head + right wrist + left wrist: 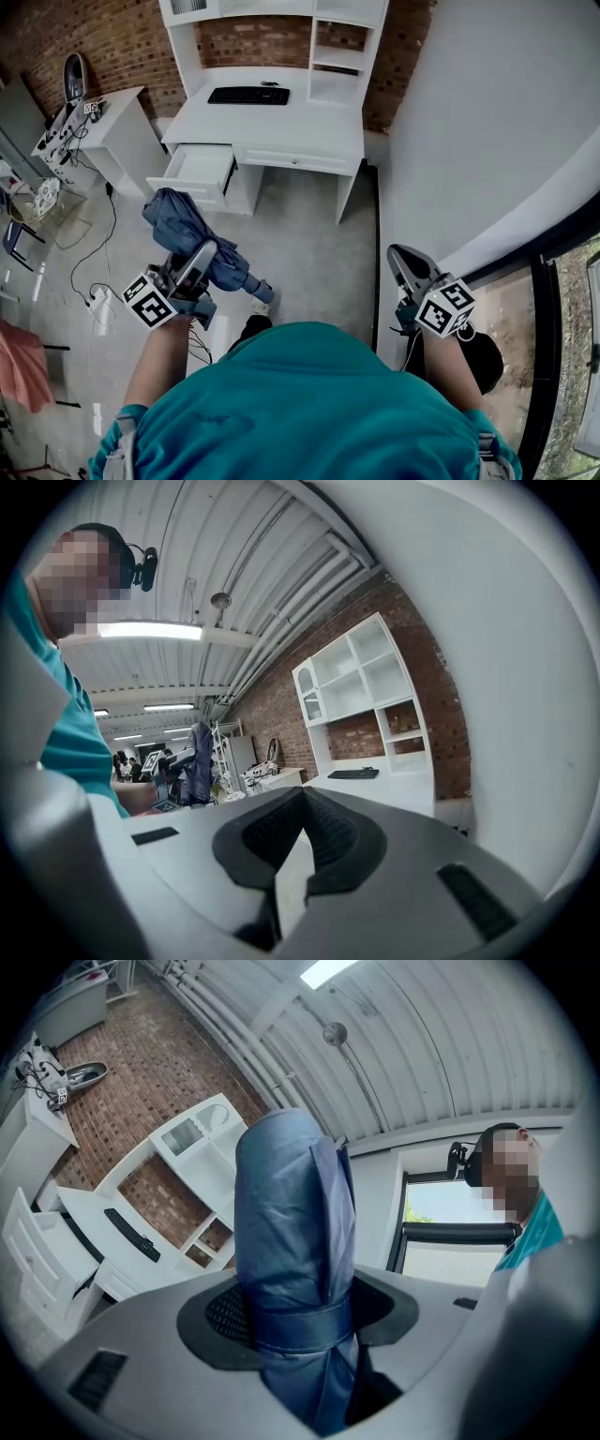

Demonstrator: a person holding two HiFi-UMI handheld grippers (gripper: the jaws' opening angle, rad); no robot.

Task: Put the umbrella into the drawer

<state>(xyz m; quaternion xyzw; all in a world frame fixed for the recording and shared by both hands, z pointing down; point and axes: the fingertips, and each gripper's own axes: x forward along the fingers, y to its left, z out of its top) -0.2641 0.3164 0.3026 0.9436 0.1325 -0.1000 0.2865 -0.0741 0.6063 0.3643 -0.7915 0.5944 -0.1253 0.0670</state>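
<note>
A folded blue umbrella [183, 225] stands between the jaws of my left gripper [201, 257], which is shut on it just above its strap. In the left gripper view the umbrella [291, 1232] rises upright out of the gripper [295, 1314] and hides the middle of the scene. The white desk [281, 127] stands ahead, and its left drawer [199, 169] is pulled open, apart from the umbrella. My right gripper [403, 260] hangs at the right near the wall. Its jaws meet at the tips with nothing between them in the right gripper view [302, 801].
A black keyboard [248, 95] lies on the desk. A white side table [117, 136] with small devices stands left of it, and cables [94, 258] trail over the floor. A white wall [469, 122] runs close on the right, with a dark window frame [544, 356] beside it.
</note>
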